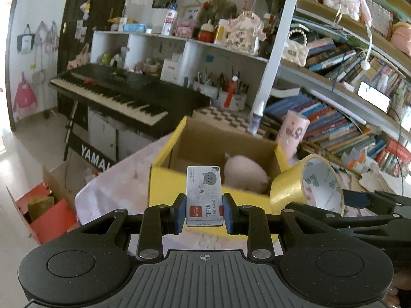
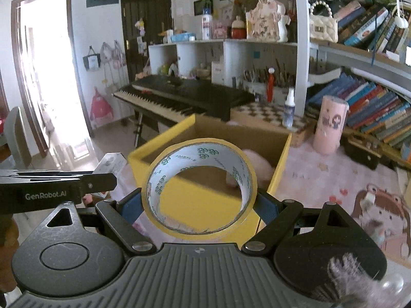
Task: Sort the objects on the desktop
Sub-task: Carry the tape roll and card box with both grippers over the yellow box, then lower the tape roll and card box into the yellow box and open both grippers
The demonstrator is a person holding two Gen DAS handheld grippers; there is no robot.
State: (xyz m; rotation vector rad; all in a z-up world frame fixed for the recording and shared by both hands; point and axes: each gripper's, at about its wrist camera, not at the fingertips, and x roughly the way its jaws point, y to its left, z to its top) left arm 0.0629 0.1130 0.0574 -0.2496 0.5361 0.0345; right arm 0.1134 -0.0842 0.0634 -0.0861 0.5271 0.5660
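A table covered with a pink cartoon-print cloth [image 2: 334, 179] carries an open yellow cardboard box [image 2: 195, 200] near its middle. A pink printed cylinder [image 2: 331, 125] stands upright on the cloth beyond the box's right corner, near a dark case [image 2: 364, 151] lying at the foot of the bookshelves.

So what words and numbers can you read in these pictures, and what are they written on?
"YAMA", cut off: front panel under the keyboard.
"订书钉": small staple box in the left tool.
"24/6" on the same box; the count beside it is too blurred.
"GenRobot.AI": side of the left tool, in the right wrist view.
Green print inside the tape roll: too small.
Book spines: too blurred.
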